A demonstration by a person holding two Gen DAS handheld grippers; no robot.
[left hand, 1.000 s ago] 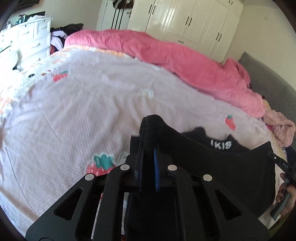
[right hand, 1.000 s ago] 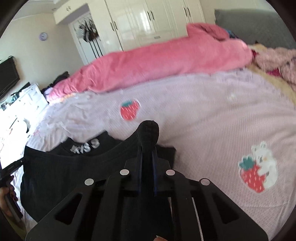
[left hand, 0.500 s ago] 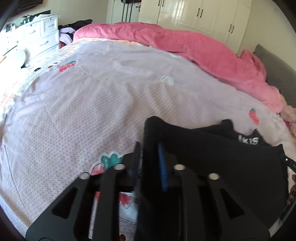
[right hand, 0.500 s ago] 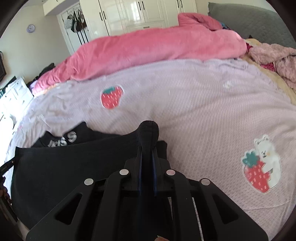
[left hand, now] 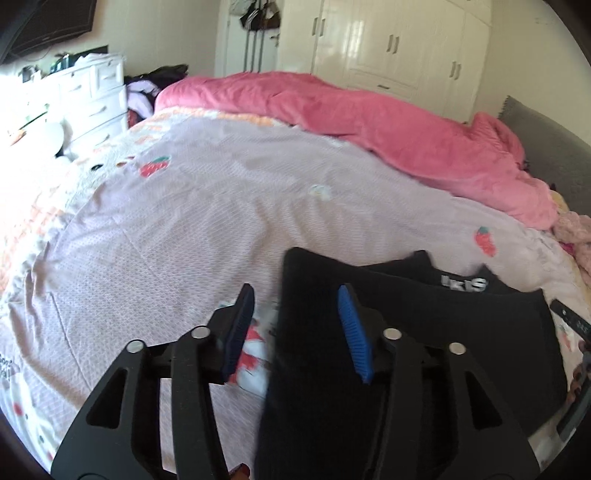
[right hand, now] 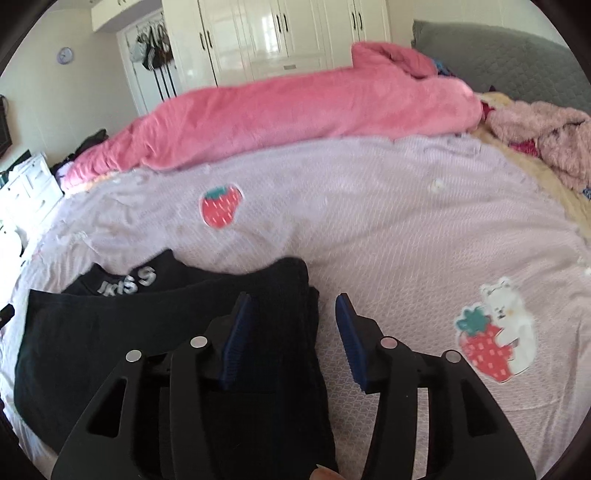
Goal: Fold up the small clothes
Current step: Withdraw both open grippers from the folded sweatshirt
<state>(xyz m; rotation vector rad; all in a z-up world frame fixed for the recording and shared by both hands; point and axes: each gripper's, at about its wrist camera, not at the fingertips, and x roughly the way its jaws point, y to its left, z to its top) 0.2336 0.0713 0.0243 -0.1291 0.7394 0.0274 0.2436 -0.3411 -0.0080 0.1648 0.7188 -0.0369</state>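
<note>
A black garment [left hand: 424,332] with white lettering at its collar [left hand: 463,284] lies on the lilac strawberry-print bedspread [left hand: 184,229]. My left gripper [left hand: 295,290] hovers over its left corner. The jaws are opening, and loose black fabric lies between the blue pads [left hand: 352,332] without being pinched. In the right wrist view my right gripper [right hand: 292,297] is over the right corner of the garment [right hand: 147,332]. Its jaws are opening too, with the cloth edge lying slack between the pads [right hand: 236,332]. The collar [right hand: 127,282] shows at the left.
A pink duvet [left hand: 369,122] is bunched along the far side of the bed, with a grey headboard [right hand: 498,62] and a fluffy pink garment [right hand: 546,133] at the right. White drawers [left hand: 96,99] stand at the left and a white wardrobe [right hand: 280,33] behind.
Both grippers were shut on the black garment's edge and now stand open. The fabric has slipped out of the pinch and settled on the bed.
</note>
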